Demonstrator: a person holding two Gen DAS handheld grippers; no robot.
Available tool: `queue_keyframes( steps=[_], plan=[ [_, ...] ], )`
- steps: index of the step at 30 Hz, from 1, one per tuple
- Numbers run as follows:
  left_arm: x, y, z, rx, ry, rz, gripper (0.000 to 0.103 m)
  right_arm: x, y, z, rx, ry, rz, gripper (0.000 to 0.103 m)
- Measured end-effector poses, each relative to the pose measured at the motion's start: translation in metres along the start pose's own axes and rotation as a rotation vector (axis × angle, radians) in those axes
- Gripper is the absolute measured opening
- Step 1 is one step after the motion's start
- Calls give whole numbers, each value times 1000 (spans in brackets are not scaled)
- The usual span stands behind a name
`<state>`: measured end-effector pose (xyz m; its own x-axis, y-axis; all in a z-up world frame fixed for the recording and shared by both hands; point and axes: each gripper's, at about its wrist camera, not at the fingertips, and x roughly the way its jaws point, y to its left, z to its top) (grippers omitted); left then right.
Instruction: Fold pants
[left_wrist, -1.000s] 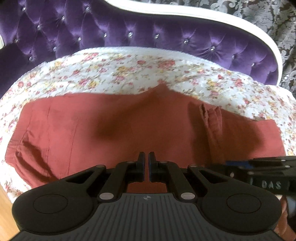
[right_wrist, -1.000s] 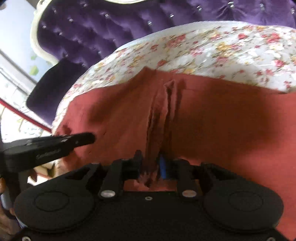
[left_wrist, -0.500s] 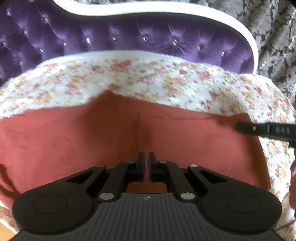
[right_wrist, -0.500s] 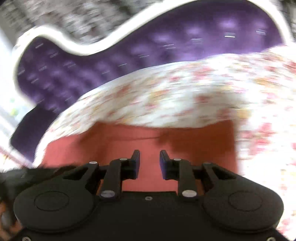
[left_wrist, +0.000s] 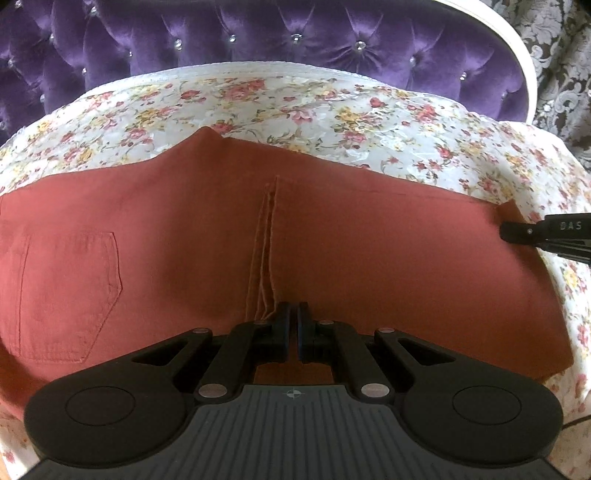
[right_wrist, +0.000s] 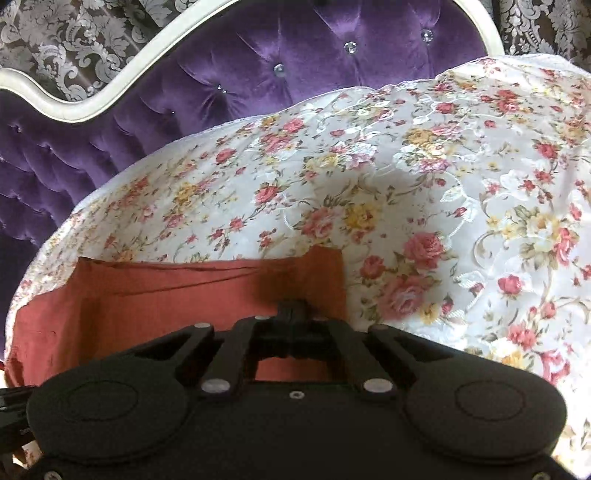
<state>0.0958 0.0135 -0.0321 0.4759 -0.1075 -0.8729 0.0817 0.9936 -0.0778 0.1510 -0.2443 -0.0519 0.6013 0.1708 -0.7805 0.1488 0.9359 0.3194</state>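
Rust-red pants lie flat across a floral bedsheet, with a back pocket at the left and a double seam running down the middle. My left gripper sits at the near edge where that seam ends. Its jaws are shut to a thin slit on the cloth. In the right wrist view the pants end in a corner, and my right gripper is shut on that corner. One of its fingers shows at the pants' right end in the left wrist view.
A purple tufted headboard with a white frame stands behind the bed. Patterned wallpaper is beyond it. Bare floral sheet stretches right of the pants and between them and the headboard.
My right gripper swung from the pants' middle to their right-end corner, and its jaws closed there. The left gripper slid along the near edge; the pocket came into view at the left.
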Motion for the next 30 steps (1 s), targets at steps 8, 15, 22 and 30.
queue_keyframes(
  steps=[8, 15, 22, 30],
  plan=[
    [0, -6, -2, 28, -9, 27, 5, 3, -5, 8, 43, 12, 3, 0],
    [-1, -9, -2, 44, -12, 43, 5, -4, 7, 17, -19, -5, -48, 7],
    [-2, -8, -3, 44, -12, 33, 5, -40, 32, -10, -170, -4, -36, 17],
    [-5, -2, -2, 36, -3, 8, 5, -42, 30, -53, -201, 85, -50, 17]
  ],
)
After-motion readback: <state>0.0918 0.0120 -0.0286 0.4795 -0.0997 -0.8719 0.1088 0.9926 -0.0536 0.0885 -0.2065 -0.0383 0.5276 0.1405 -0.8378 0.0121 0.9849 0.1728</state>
